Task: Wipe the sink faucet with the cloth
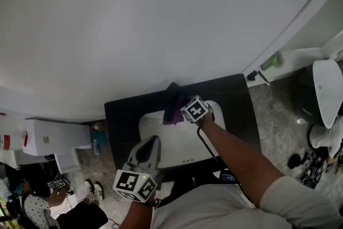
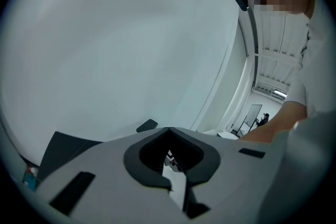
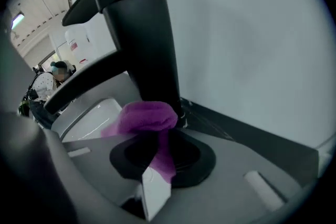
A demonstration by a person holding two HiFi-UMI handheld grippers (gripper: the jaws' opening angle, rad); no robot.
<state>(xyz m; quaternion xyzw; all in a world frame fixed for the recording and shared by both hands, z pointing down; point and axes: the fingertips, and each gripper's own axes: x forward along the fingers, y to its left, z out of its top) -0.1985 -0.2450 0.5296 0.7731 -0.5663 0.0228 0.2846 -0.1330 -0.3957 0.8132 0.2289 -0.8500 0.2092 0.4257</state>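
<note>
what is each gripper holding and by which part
The right gripper is shut on the purple cloth, pinching a hanging fold, its bunched end against the faucet. The left gripper holds nothing.

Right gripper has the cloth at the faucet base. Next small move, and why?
Probably drag the cloth up the faucet column: the right gripper pinches it against the base only, and the column and spout above are not yet covered.

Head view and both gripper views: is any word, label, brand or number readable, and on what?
None readable.
Red labels on the white box-shaped unit, head view's left: too small.
Red marks on the white object behind the black faucet: blurred.
Cubes on the left gripper and right gripper: square patterns, no letters.
</note>
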